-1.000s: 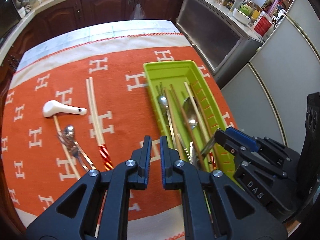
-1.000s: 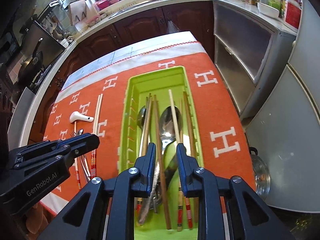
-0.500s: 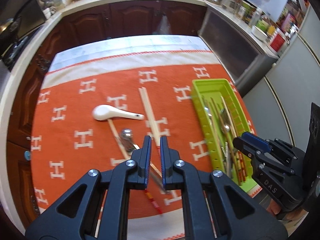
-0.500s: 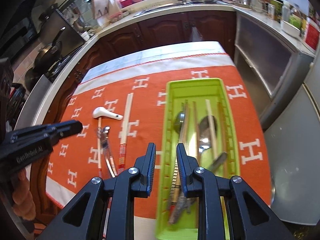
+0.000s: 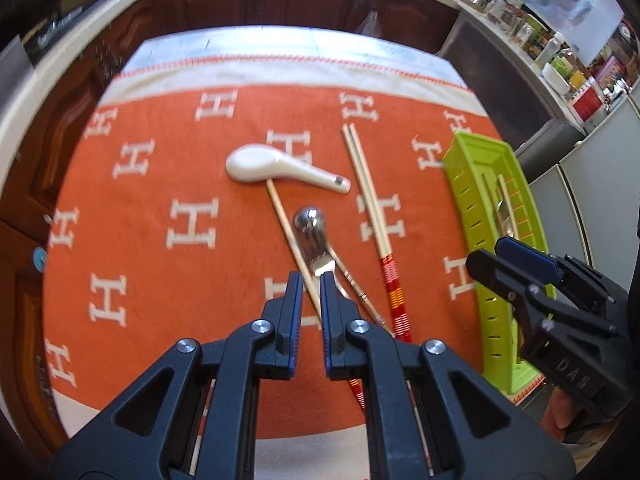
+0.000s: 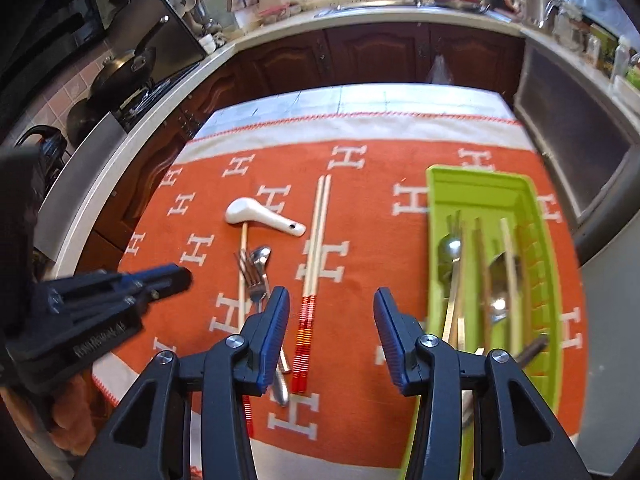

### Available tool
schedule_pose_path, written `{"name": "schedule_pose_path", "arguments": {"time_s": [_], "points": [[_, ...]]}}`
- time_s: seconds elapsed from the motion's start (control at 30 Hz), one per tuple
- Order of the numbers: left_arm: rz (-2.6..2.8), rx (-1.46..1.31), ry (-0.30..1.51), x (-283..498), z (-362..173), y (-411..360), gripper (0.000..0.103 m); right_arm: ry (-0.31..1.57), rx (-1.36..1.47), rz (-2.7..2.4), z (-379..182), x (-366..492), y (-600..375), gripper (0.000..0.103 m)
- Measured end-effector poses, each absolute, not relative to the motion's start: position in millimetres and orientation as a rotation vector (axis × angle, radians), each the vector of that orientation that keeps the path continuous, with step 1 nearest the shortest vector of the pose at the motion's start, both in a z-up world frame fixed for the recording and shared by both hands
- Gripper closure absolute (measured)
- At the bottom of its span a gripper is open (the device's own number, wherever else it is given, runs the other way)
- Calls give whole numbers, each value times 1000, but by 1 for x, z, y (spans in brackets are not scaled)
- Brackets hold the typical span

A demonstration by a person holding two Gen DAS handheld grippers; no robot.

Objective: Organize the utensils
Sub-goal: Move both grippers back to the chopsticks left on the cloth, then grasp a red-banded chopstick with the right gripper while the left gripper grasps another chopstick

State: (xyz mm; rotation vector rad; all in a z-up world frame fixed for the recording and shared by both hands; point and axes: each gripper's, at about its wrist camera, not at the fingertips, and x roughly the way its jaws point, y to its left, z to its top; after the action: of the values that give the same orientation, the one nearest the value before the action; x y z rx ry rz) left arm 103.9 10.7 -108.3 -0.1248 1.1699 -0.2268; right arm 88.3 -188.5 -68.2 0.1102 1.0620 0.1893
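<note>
The right gripper [image 6: 331,320] has its fingers opening with nothing between them, hovering above the red-banded end of the paired chopsticks [image 6: 316,256] near the tabletop's near edge. The left gripper [image 5: 307,302] is closed and empty over the metal spoon [image 5: 310,226]. Best to lower squarely astride both sticks, close on them together, then carry them to the green tray [image 6: 540,248] at the right edge.

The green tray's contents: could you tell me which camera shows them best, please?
The right wrist view: the green tray lies open to it, spoons and chopsticks visible inside, though blurred. The left wrist view shows the tray edge-on at the right, partly hidden behind the right tongs.
</note>
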Motion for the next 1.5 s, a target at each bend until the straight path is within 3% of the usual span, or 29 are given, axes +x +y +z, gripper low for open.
{"name": "schedule_pose_path", "arguments": {"time_s": [0.1, 0.23, 0.33, 0.67, 1.1, 1.23, 1.5], "points": [[-223, -157, 1199, 103, -130, 12, 98, 1106, 147, 204, -87, 98, -188, 60], [-217, -170, 1246, 106, -159, 7, 98, 1146, 148, 217, -109, 106, -187, 71], [-210, -166, 1257, 106, -172, 3, 98, 1170, 131, 222, -122, 111, -183, 73], [-231, -121, 1221, 108, -175, -12, 93, 1237, 84, 233, -163, 134, -167, 84], [-213, -108, 1207, 103, -175, -10, 93, 1191, -46, 206, -166, 150, -140, 84], [-205, -114, 1205, 101, -174, -7, 96, 1166, -84, 163, -166, 152, -138, 96], [-192, -179, 1206, 99, -175, 7, 100, 1206, 93, 175, -163, 149, -165, 98]]}}
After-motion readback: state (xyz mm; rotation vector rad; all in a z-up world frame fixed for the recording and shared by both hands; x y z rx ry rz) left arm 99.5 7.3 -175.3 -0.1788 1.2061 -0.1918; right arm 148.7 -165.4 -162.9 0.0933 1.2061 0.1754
